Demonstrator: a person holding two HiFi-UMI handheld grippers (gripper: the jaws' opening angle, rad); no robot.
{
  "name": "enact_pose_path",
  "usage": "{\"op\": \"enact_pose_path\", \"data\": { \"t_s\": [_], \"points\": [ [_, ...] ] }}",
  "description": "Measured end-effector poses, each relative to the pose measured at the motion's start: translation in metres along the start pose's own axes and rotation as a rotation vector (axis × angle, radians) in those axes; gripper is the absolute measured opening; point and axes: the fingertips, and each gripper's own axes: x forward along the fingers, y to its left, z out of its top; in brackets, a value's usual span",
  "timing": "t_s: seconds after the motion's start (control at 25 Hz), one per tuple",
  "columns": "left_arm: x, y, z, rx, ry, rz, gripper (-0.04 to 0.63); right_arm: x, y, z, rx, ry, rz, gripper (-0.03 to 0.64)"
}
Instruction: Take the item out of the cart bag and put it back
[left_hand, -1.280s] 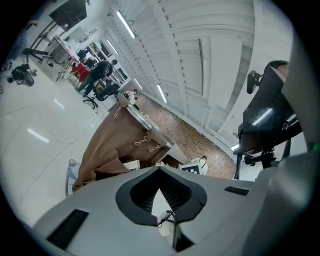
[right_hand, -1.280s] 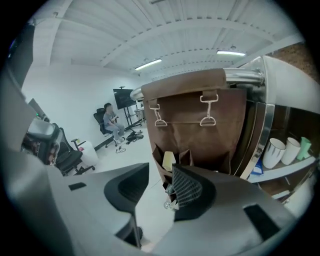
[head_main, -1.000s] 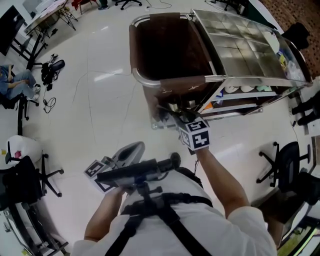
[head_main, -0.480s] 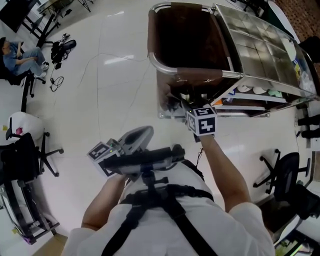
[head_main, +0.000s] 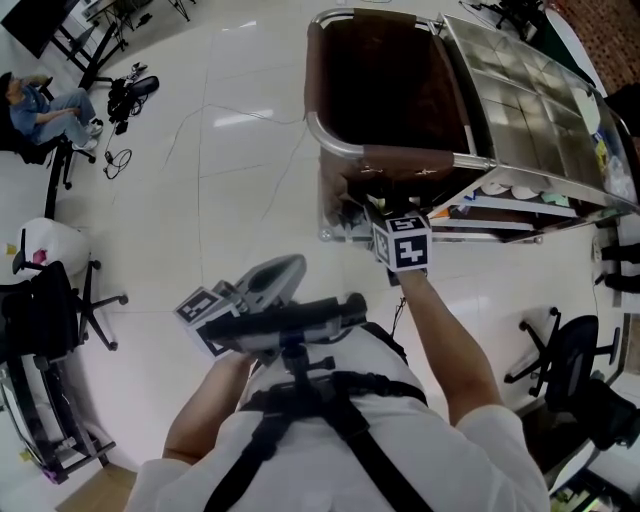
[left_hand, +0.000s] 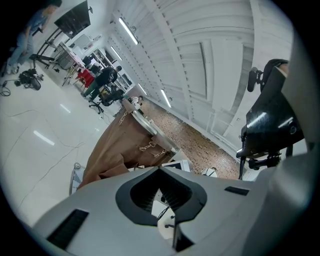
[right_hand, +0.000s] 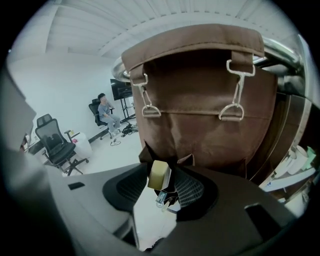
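Opening: R gripper jaws just widened; tan box loose between | L gripper apart; empty

You have no word, number or brand here that can be read. The white cube with black square patterns at your right wrist carries coded markers only, no letters, and so does the matching cube at your left. The small label under the tan box is too small to read.
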Motion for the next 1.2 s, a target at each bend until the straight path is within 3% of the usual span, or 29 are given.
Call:
{"op": "enact_pose_path", "data": {
  "t_s": [0.88,1.2],
  "points": [
    [-0.006,0.012,0.010,0.013,-0.020,0.026,0.000,0.026,-0.016,-0.005,-0.048,0.027,-0.099,0.090],
    [-0.003,0.013,0.013,0.013,-0.028,0.026,0.000,0.026,-0.014,0.002,-0.069,0.008,-0.095,0.080]
  ]
}}
